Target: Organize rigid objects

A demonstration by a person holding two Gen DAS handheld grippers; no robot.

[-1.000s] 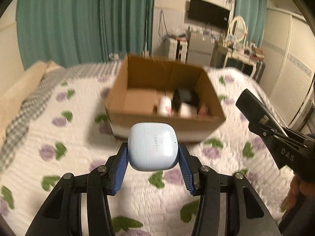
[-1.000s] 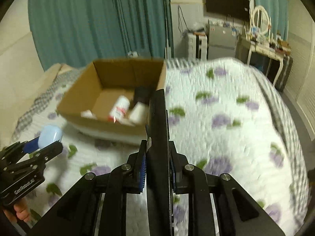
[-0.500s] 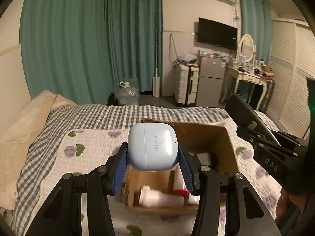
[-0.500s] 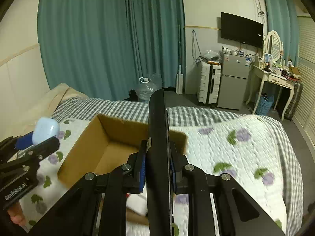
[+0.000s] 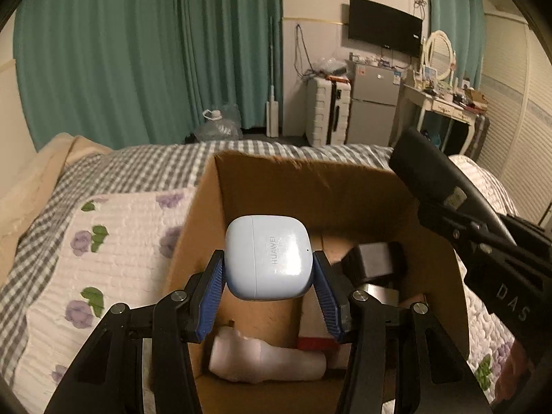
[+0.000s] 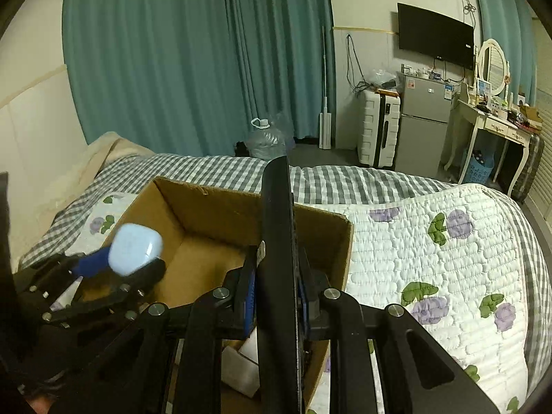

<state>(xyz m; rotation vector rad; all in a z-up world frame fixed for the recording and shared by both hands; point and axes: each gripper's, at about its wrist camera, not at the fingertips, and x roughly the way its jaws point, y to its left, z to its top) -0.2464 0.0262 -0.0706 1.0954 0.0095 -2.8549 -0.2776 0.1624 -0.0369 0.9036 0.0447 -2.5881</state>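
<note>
My left gripper [image 5: 269, 296] is shut on a pale blue earbud case [image 5: 270, 262] and holds it above the open cardboard box [image 5: 303, 179]; the case also shows in the right wrist view [image 6: 135, 253]. My right gripper [image 6: 276, 296] is shut on a flat black slab [image 6: 277, 241], held on edge over the box's right side [image 6: 341, 241]; it appears in the left wrist view [image 5: 434, 179]. Inside the box lie a white bottle [image 5: 269, 360], a black object [image 5: 374, 262] and other small items.
The box sits on a bed with a white floral quilt [image 6: 448, 262] over a grey checked sheet [image 5: 138, 165]. Beyond are teal curtains [image 5: 138, 51], a water jug [image 6: 265, 139], a suitcase [image 6: 377, 131], a small fridge [image 6: 422, 117] and a dressing table [image 6: 496, 120].
Both grippers have moved forward from short of the box to above it, each still holding its object. The box now fills the lower view.
</note>
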